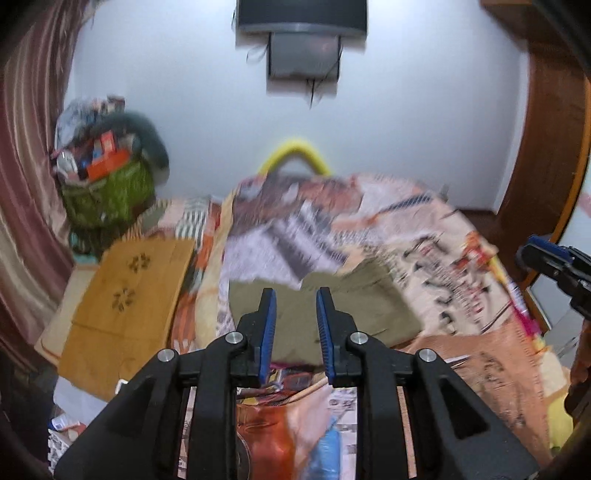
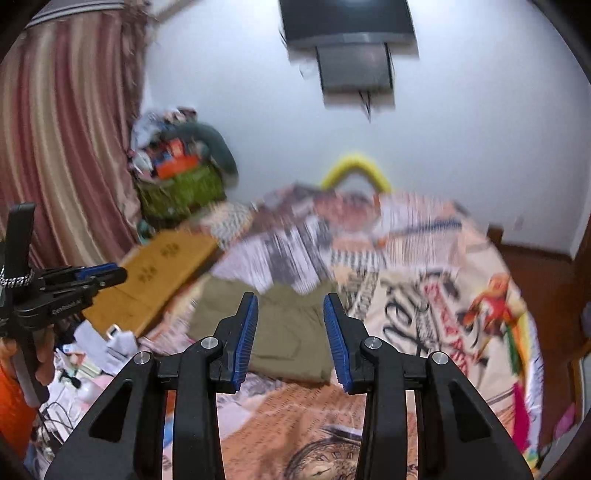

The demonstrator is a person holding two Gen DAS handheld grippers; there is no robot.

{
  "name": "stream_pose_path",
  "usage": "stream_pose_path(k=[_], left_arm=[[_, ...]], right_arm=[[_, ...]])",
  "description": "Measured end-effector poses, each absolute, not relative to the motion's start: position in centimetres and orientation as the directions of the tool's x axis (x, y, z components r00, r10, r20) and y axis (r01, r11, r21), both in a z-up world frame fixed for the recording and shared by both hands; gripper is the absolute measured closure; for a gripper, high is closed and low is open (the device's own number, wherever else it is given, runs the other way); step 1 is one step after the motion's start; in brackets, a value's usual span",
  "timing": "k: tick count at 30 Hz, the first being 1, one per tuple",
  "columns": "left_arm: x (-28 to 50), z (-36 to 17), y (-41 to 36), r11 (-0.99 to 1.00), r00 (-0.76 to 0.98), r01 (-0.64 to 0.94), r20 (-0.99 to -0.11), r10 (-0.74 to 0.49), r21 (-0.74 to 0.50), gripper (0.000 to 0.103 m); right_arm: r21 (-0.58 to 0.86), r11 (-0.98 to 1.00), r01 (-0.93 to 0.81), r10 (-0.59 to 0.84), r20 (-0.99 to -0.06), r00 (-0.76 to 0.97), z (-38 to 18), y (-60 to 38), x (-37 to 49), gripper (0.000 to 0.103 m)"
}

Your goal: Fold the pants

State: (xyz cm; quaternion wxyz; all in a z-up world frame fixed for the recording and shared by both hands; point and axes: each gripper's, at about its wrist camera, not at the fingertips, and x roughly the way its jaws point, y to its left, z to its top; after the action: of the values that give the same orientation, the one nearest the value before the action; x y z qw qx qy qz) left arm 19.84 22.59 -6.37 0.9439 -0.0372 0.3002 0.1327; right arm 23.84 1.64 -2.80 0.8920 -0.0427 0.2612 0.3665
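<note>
Olive-green pants point(image 1: 332, 314) lie folded in a flat rectangle on the patterned bedspread point(image 1: 443, 266); a flap of the spread covers their far edge. They also show in the right wrist view point(image 2: 288, 332). My left gripper point(image 1: 295, 295) is open and empty, held above and short of the pants. My right gripper point(image 2: 290, 299) is open and empty, also above the pants. The right gripper shows at the right edge of the left wrist view point(image 1: 554, 266). The left gripper shows at the left of the right wrist view point(image 2: 88, 277). Both views are blurred.
A wooden board point(image 1: 125, 306) lies left of the bed. A green basket point(image 1: 107, 192) full of clutter stands in the far left corner by the striped curtain point(image 1: 26, 184). A television point(image 1: 303, 22) hangs on the far wall. A wooden door frame point(image 1: 546, 147) stands right.
</note>
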Motion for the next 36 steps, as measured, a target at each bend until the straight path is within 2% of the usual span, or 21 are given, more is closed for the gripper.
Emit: stream_pose_path(k=[5,13,15,17,18,19,22,26,29,32,36], left_arm=[[14.1,-1.7,19.1,0.969,0.865,-0.245,-0.447,0.230,0.025,0.081],[6.7,1.0,15.6,0.967,0.911,-0.255,-0.330,0.249,0.026,0.081],[5.1,1.2,14.9,0.965,0.917,-0.263,-0.307,0.256,0.020,0.078],[3.7,1.2,14.2,0.962,0.921,-0.272,-0.284,0.266,0.019,0.067],[3.1,1.2,13.9,0.961,0.923,-0.277,-0.271,0.272,0.020,0.063],[2.6,1.2,13.8,0.960,0.925,-0.278,-0.262,0.274,0.022,0.055],[1.2,1.4,13.0,0.960,0.933,-0.279,-0.232,0.276,0.018,0.037],[-0.1,1.5,12.5,0.960,0.939,-0.281,-0.205,0.275,0.002,0.015],[-1.1,1.6,12.1,0.960,0.945,-0.281,-0.174,0.277,-0.001,0.003],[-1.7,1.5,11.9,0.957,0.945,-0.290,-0.159,0.287,0.005,0.002],[-1.8,1.4,11.9,0.959,0.946,-0.285,-0.165,0.279,-0.013,0.000]], right_arm=[[0.065,0.698,-0.713,0.676,-0.386,0.628,1.1,0.5,18.4,0.070],[0.018,0.679,-0.734,0.714,-0.249,0.654,3.4,-1.3,10.9,0.070],[0.010,0.680,-0.733,0.715,-0.227,0.661,3.6,-1.7,9.5,0.070],[-0.002,0.688,-0.726,0.710,-0.208,0.673,3.6,-2.1,8.3,0.069],[-0.006,0.691,-0.723,0.708,-0.200,0.678,3.5,-2.2,7.8,0.063],[-0.006,0.696,-0.718,0.704,-0.193,0.684,3.4,-2.4,7.5,0.052],[-0.006,0.711,-0.703,0.692,-0.174,0.701,3.3,-2.6,6.9,0.032],[-0.010,0.731,-0.682,0.672,-0.160,0.723,3.6,-2.8,6.1,0.019],[-0.025,0.745,-0.667,0.657,-0.148,0.740,3.7,-2.8,5.5,0.012],[-0.019,0.756,-0.654,0.646,-0.138,0.751,3.7,-3.2,5.4,0.001],[0.007,0.758,-0.652,0.646,-0.138,0.751,3.7,-3.6,5.3,0.001]])
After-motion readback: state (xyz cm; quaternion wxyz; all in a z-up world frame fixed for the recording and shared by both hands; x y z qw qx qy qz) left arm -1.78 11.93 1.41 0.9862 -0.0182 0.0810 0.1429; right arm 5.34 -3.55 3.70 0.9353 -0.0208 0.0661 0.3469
